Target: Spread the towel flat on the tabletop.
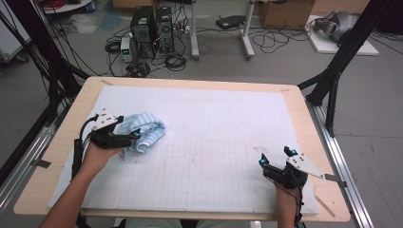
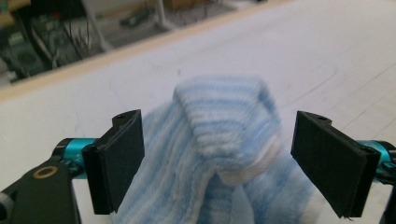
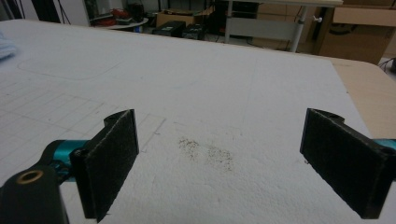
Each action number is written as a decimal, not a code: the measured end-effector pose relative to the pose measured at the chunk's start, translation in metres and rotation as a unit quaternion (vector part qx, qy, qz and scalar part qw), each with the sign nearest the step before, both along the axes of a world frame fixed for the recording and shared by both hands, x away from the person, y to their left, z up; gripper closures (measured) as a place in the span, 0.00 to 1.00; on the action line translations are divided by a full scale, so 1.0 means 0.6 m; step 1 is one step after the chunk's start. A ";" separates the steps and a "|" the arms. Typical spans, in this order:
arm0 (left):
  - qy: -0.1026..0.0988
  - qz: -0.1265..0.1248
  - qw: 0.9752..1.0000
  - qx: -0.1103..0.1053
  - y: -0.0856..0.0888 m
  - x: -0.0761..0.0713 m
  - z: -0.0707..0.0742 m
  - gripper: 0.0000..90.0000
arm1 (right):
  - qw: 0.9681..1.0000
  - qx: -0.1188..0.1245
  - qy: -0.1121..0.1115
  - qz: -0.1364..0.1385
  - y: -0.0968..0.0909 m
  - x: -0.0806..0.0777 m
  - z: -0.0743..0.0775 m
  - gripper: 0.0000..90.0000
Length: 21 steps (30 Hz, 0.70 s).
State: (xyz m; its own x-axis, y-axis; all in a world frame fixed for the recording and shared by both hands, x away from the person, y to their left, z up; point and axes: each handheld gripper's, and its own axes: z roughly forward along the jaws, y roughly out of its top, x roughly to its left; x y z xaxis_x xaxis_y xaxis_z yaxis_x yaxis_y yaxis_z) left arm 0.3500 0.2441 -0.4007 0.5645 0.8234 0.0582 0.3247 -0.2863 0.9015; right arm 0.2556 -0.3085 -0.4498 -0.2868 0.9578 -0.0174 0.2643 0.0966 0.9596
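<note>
Left tool [image 2: 217,163] spread wide around the striped towel [image 2: 224,154]; right tool [image 3: 219,163] released over the mat [image 3: 233,93]

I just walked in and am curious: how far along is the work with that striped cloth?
Early, it seems. The blue-and-white striped cloth lies crumpled in a heap on the white mat, not spread or folded. In hand: the left tool sits with its jaws open around the heap, not yet closed on it. The right tool rests open near the mat's other side, apart from the cloth. Gripping and handling the cloth appear still ahead.
</note>
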 end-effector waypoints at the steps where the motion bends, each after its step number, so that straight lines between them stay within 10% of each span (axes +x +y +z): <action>1: 0.011 0.003 1.000 0.010 -0.004 0.006 -0.004 0.20 | 1.000 0.000 0.000 0.000 0.000 0.000 0.000 0.12; 5: 0.036 0.005 0.999 0.026 -0.013 0.022 -0.017 0.30 | 1.000 0.000 0.000 0.000 0.000 0.000 0.000 0.12; 11: 0.042 -0.024 0.999 0.018 -0.020 0.025 -0.017 0.84 | 1.000 0.000 0.000 0.000 0.000 0.000 0.000 0.12; 21: 0.004 -0.079 0.997 0.002 -0.036 -0.002 0.028 0.90 | 1.000 -0.001 0.000 -0.001 0.000 0.000 0.000 0.12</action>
